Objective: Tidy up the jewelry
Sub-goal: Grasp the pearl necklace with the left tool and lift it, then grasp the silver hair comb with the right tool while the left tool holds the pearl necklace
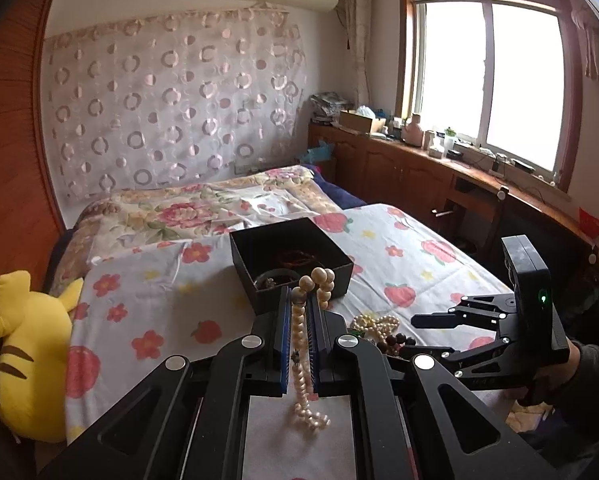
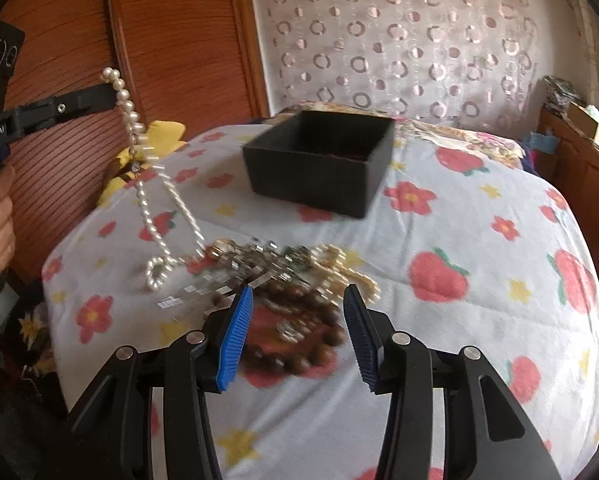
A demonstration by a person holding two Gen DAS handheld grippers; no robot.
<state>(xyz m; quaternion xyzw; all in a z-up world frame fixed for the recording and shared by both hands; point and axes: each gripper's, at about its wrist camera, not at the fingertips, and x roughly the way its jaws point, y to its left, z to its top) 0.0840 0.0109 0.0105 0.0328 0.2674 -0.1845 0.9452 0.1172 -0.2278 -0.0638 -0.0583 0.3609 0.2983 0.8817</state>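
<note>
pearls first: the left hand-held gripper is clamped on a pearl necklace, its blue pads closed tight against the strand, which loops over the fingertips and trails back between the fingers. only the right wrist view shows the rest of that strand, hanging down from the raised left hand-held gripper with its lower end coiled on the bed sheet. the left wrist view alone looks into the black box, where a dark bangle and a reddish cord lie inside; from the right wrist view only its outer walls show.

the right hand-held gripper is spread wide with nothing between its blue pads, hovering just above a pile of jewelry: brown wooden beads lie right between the fingertips, cream pearls and silvery pieces just beyond, all blurred. the box sits further back on the bed, well apart from the pile. in the left wrist view the right hand-held gripper sits beside that pile, and a yellow plush toy lies at the bed's edge.
</note>
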